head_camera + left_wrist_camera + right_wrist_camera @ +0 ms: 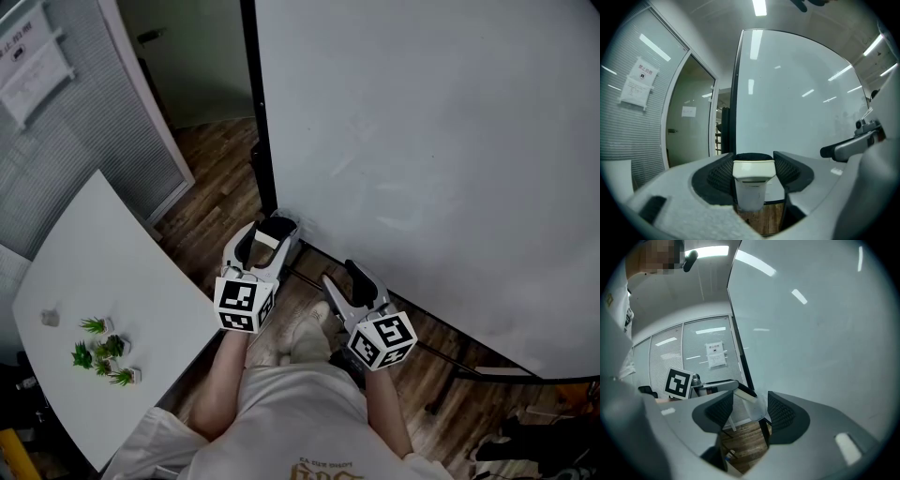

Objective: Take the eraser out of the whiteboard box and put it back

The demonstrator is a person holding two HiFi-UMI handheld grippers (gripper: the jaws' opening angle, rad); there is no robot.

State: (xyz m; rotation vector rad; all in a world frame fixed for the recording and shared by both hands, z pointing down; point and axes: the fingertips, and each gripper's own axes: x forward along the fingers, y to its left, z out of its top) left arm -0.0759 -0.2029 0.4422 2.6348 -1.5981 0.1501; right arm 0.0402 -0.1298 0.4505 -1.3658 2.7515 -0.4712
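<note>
left gripper (271, 232): jaws clamped on eraser (753, 182), upright between them, facing whiteboard (422, 169) | right gripper (750, 412): jaws apart, empty | progress: take-out apparently done, return pending | box: unseen

The whiteboard (431, 141) is plain white with faint grey smudges, edged by a black frame (260, 112); the eraser (752, 185) is cream on top and pale grey-white below; the left gripper (268, 231) and right gripper (352, 277) are light grey with black, finely ribbed pads (717, 176); each marker cube (244, 305) is patterned in black and white squares; the floor (211, 197) is brown wood planking; the table (103, 262) is white, its small plants (101, 352) green; the blinds (89, 141) are grey with fine stripes; the shirt (309, 422) is off-white with golden print.
</note>
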